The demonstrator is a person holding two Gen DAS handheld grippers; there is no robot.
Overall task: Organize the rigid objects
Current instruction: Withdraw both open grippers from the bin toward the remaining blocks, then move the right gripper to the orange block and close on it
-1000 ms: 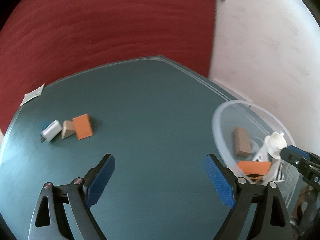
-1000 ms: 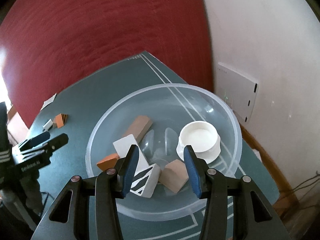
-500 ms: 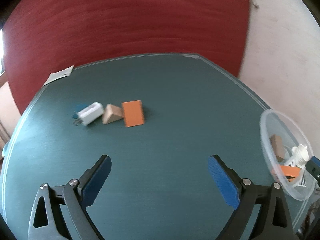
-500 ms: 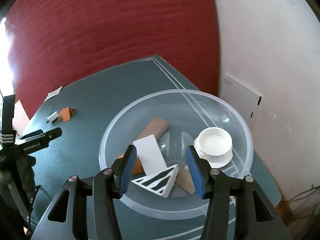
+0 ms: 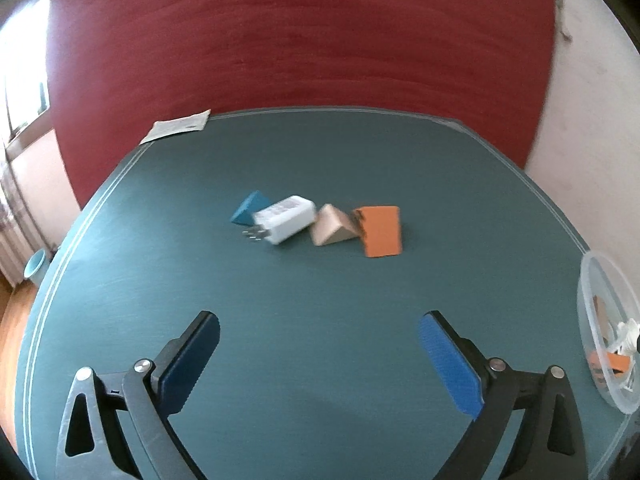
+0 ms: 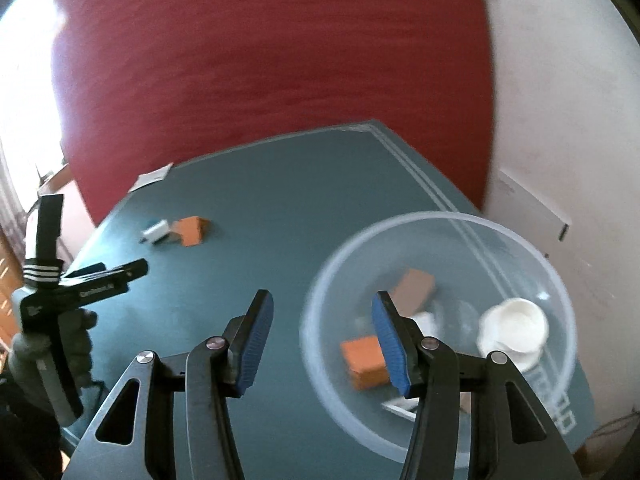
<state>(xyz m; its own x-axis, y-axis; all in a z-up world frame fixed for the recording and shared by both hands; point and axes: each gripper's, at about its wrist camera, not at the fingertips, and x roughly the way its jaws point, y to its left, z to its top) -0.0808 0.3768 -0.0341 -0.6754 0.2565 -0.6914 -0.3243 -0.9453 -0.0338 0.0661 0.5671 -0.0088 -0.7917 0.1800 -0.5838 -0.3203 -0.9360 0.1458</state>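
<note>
On a dark teal table [image 5: 320, 152], the left gripper [image 5: 320, 360] hangs with its jaws opening wide and nothing between them. Ahead of it, well apart, lies a row of touching pieces: a blue wedge [image 5: 250, 208], a white plug adapter [image 5: 284, 219], a tan wooden triangular block [image 5: 332, 225] and an orange rectangular block [image 5: 381, 231]. The right gripper [image 6: 322, 340] is partly spread and empty above the near rim of a clear plastic bowl [image 6: 520, 232], which holds more blocks.

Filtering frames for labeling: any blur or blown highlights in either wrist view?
Left wrist: mild motion blur on the white charger, window blown out at the upper left. Right wrist: heavier blur on the clear bowl, strong glare at the left edge.
</note>
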